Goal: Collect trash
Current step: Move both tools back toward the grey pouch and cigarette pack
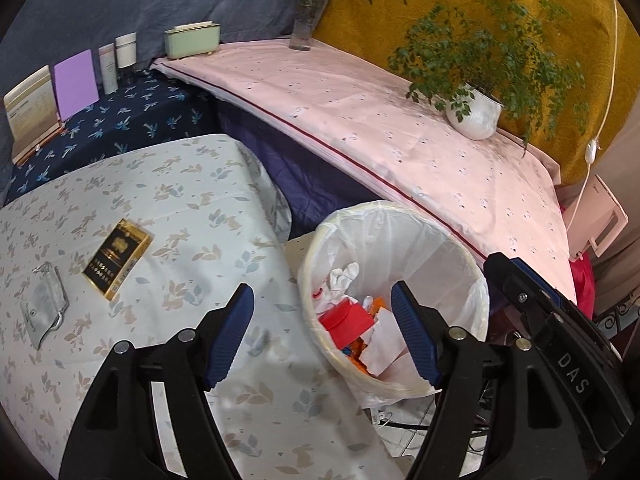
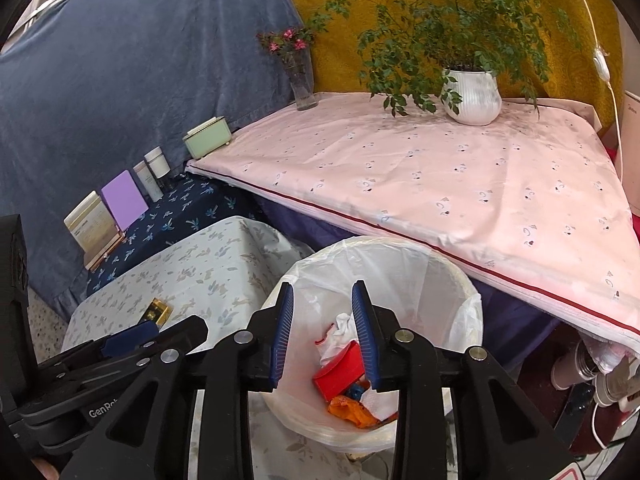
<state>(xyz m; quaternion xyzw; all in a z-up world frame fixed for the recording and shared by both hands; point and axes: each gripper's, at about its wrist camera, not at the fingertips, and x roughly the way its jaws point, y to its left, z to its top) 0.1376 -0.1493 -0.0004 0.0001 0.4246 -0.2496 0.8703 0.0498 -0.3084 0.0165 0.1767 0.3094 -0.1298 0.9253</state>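
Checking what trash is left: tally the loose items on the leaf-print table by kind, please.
Black-and-gold cigarette pack: 1
Grey face mask: 1
Total: 2

the left gripper [image 1: 322, 336] has its blue-padded jaws spread wide with nothing between them. the right gripper [image 2: 322, 336] has its jaws apart by a narrower gap, also empty. the two sit close side by side, each showing at the edge of the other's view

Bin liner [image 1: 404, 248] thin glossy plastic; tablecloth [image 1: 192, 184] matt printed cloth.
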